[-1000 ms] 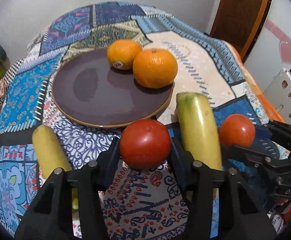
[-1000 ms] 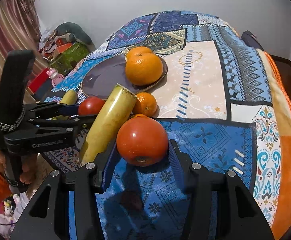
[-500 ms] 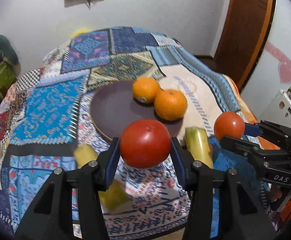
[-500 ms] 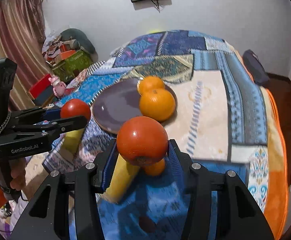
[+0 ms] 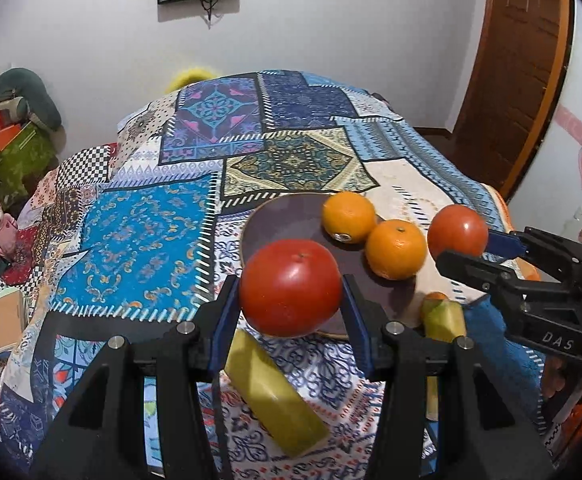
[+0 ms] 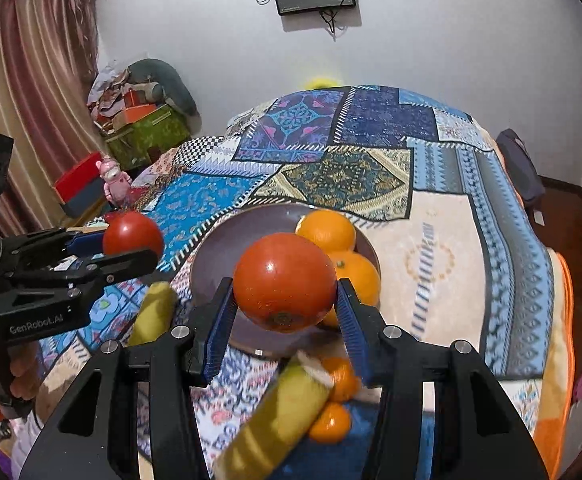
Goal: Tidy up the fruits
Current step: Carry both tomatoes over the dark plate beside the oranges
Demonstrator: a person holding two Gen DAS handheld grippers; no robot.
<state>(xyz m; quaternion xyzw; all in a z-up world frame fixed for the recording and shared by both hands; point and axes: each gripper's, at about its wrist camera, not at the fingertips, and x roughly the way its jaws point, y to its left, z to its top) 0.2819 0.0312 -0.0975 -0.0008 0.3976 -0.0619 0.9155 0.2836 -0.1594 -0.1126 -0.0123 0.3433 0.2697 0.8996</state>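
The patchwork blanket covered the whole bed, and on it lay the dark plate, the landmark for all else. Two oranges sat on the plate's right half, touching each other. Two yellow-green bananas lay on the blanket just off the plate's near rim, one toward the left and one toward the right, and small oranges lay on the blanket near that rim too, beside the right banana. Above the plate's near edge, the left tongs were partly closed, their blue pads pressed on the sides of a red tomato held clear of the blanket. The right tongs gripped a second tomato the same way, close to the plate's right side. Both tomatoes looked bound for the plate. The risk, as I judged it, lay in the round, smooth skin: too light a squeeze could let a tomato slip and roll off the bed, too hard could bruise it. Setting either down against the oranges might also nudge them off the shallow plate, and the two tongs, working close together, could knock each other.
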